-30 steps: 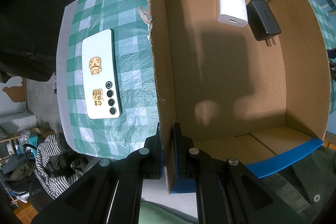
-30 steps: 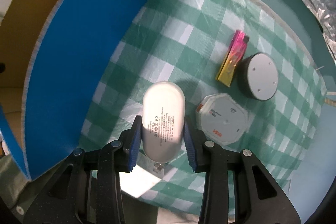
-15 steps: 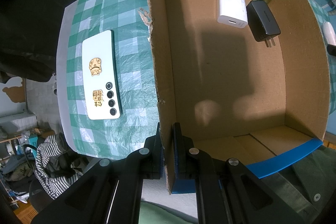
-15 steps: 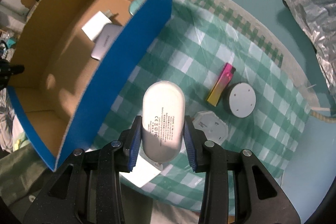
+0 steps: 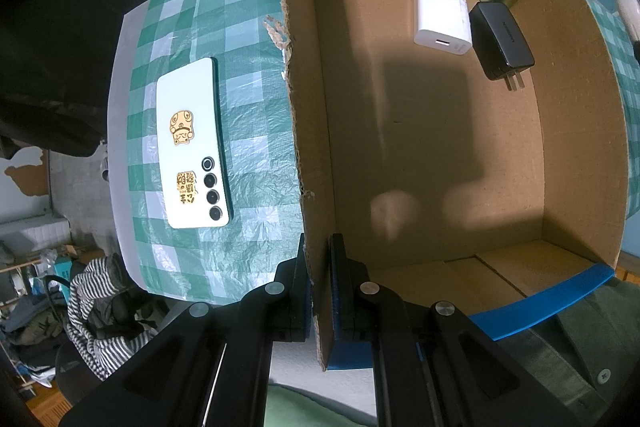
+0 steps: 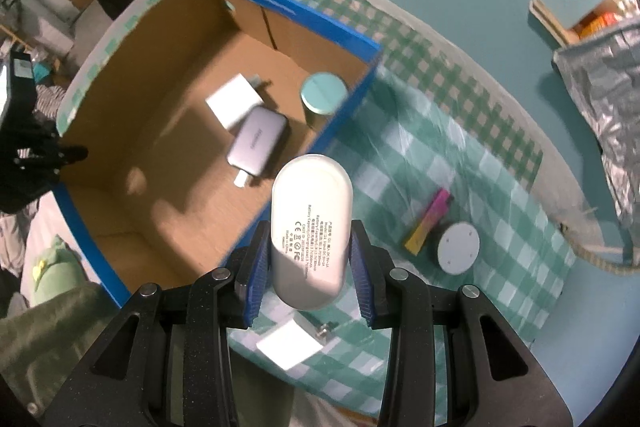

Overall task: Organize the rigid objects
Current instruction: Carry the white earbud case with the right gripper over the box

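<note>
Between the right tongs (image 6: 306, 259), the white power bank (image 6: 310, 223) sits clamped.

Left claw (image 5: 319, 279) clamps cardboard box (image 5: 580, 131) wall; phone (image 5: 192, 143) on checked cloth (image 5: 256, 107).

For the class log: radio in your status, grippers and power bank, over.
Left gripper clamped on box wall. Right gripper holds white power bank, lifted beside the box. Nothing blocking the opening.
</note>
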The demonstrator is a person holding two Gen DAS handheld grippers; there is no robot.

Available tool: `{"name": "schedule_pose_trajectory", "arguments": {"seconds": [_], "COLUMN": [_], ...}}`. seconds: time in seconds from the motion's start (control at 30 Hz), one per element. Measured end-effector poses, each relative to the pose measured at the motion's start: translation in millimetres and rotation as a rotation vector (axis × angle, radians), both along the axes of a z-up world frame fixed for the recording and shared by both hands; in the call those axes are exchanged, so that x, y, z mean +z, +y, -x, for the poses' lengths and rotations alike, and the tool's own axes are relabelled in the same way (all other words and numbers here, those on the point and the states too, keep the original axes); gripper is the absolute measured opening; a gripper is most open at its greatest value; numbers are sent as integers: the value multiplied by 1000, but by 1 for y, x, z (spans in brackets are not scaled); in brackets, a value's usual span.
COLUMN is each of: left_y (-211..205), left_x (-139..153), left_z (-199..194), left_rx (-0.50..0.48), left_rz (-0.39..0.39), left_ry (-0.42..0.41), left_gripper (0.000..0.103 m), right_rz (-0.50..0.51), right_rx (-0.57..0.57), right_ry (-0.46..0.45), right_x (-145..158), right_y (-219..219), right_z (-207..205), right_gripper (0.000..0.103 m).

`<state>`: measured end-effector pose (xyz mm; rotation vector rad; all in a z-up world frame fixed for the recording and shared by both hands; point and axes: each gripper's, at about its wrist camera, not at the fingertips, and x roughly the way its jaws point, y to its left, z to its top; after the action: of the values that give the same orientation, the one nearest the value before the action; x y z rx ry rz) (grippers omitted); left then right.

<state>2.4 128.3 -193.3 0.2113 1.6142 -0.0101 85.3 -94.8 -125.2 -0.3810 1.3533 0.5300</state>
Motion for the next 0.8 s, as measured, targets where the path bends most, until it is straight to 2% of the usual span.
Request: {"name": "schedule_pose_trajectory", "arguments": {"seconds": [0.37, 0.8], "left_y": [0, 1], "left_x": [0, 0], "left_z": [0, 0], "left_rx": [0, 1], "left_rz": [1, 3], "left_ry": [-1, 0], "left_gripper": [7, 7], "right_rz": [-10, 31], "right_rx": [84, 133], "right_ry": [-6, 67], "right_x": [5, -38], "right_y": [42, 76], "right_z": [-5, -1], "right_gripper": [37, 37]}}
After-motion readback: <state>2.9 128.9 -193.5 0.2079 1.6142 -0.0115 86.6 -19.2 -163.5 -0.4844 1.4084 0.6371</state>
